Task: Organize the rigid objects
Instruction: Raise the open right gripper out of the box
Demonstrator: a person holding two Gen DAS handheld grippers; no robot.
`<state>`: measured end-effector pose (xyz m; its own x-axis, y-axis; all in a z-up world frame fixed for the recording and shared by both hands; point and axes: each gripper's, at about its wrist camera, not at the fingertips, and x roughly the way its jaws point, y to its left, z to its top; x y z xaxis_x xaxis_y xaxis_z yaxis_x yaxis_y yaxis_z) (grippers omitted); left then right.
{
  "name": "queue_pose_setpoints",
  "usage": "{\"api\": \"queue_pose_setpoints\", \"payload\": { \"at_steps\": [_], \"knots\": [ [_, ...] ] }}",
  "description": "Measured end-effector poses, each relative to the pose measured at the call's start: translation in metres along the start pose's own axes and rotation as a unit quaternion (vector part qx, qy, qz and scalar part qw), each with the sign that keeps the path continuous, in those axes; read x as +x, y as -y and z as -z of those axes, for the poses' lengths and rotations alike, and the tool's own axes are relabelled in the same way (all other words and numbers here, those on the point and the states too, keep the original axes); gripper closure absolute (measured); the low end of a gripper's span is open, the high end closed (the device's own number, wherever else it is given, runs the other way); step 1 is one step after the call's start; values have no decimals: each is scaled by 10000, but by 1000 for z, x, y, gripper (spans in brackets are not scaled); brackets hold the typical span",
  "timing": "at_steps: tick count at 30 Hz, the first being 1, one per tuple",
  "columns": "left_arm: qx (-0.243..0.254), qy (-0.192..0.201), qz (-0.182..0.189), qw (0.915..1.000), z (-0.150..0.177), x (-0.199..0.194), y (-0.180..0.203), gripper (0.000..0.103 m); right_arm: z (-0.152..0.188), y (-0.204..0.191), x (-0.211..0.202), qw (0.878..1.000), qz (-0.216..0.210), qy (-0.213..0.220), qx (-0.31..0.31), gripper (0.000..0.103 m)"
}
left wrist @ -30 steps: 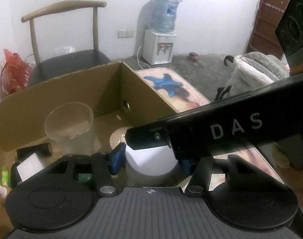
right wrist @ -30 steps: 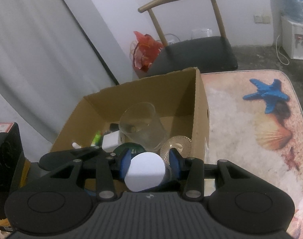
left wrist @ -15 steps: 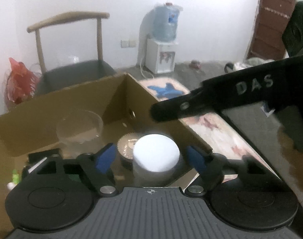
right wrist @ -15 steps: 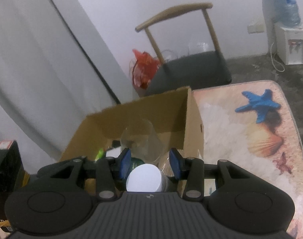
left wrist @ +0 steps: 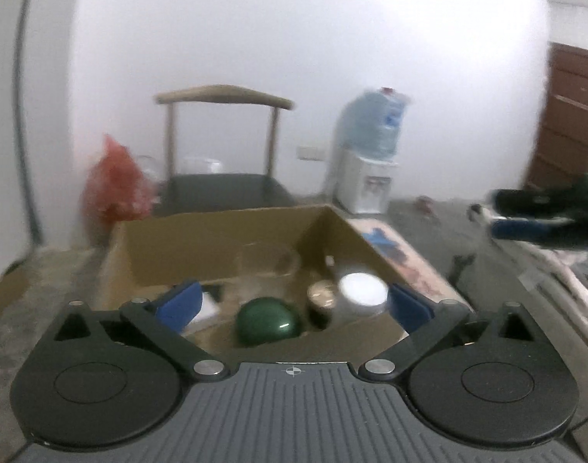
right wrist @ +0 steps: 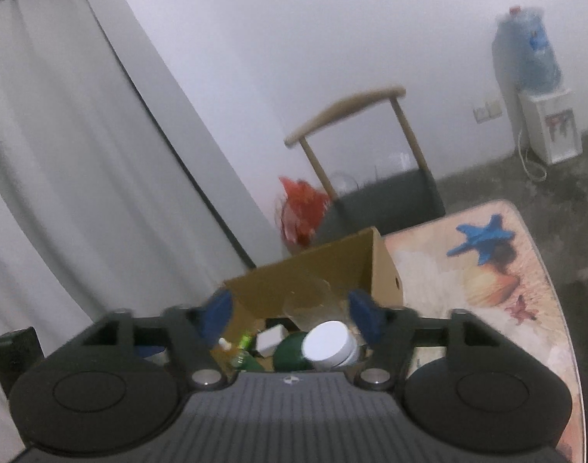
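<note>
A brown cardboard box (left wrist: 216, 243) (right wrist: 305, 281) stands on the table. Inside it lie a white-lidded jar (left wrist: 362, 291) (right wrist: 328, 345), a dark green round lid (left wrist: 266, 322) (right wrist: 290, 353), a clear plastic cup (left wrist: 266, 262), a small white block (right wrist: 270, 341) and a round patterned tin (left wrist: 321, 297). My left gripper (left wrist: 294, 305) hangs above the box's near side, its jaws opening wide, nothing pressed between the blue pads. My right gripper (right wrist: 292, 314) is also opening over the box, and the white jar sits loose below it, free of its pads. The right gripper's fingers (left wrist: 533, 216) show at the far right of the left wrist view.
A wooden chair (left wrist: 224, 146) (right wrist: 367, 154) with a dark seat stands behind the box, a red plastic bag (left wrist: 114, 185) (right wrist: 301, 208) beside it. A water dispenser (left wrist: 367, 162) (right wrist: 537, 88) stands by the wall. The table cover shows a blue starfish (right wrist: 483, 237). A curtain (right wrist: 62, 154) hangs on the left.
Both grippers let go of the white-lidded jar, opened wide and drew back and up from the box. The jar now rests inside the box, and the right gripper has left the left view's centre.
</note>
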<state>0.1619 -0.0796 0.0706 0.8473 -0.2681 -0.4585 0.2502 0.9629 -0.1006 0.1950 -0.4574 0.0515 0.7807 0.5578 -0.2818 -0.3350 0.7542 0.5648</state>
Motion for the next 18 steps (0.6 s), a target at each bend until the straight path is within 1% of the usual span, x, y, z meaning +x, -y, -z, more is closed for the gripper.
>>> {"api": "queue_pose_setpoints", "payload": {
  "at_steps": [2, 4, 5, 7, 9, 11, 12, 14, 16, 18],
  "knots": [
    [-150, 34, -152, 9998, 1, -16, -9, 0, 8, -12, -19, 9998, -25, 143, -143, 18],
    [-357, 89, -337, 9988, 2, -30, -20, 0, 16, -23, -37, 9992, -47, 281, -271, 4],
    [-461, 88, -431, 9980, 3, -36, -24, 0, 19, -28, -44, 9988, -62, 361, -319, 2],
    [-633, 92, -547, 9965, 4, -47, -35, 0, 25, -38, -54, 9980, -129, 498, -372, 0],
    [-704, 142, -714, 9949, 6, -53, -42, 0, 31, -44, -56, 9979, -227, 492, -344, 0],
    [-676, 105, -1119, 9914, 10, -53, -44, 0, 37, -47, -47, 9985, -265, 362, -322, 0],
    [-640, 40, -1366, 9886, 11, -49, -43, 0, 40, -48, -39, 9990, -216, 253, -304, 0],
    [-499, -19, -1660, 9849, 13, -42, -42, 0, 48, -50, -18, 9995, 86, 17, -288, 0],
    [-209, -64, -1917, 9812, 14, -34, -37, 0, 57, -54, -1, 9979, 515, -103, -377, 0],
    [36, -83, -2069, 9783, 17, -29, -32, 0, 64, -60, 15, 9925, 1061, -148, -589, 0]
  ]
}}
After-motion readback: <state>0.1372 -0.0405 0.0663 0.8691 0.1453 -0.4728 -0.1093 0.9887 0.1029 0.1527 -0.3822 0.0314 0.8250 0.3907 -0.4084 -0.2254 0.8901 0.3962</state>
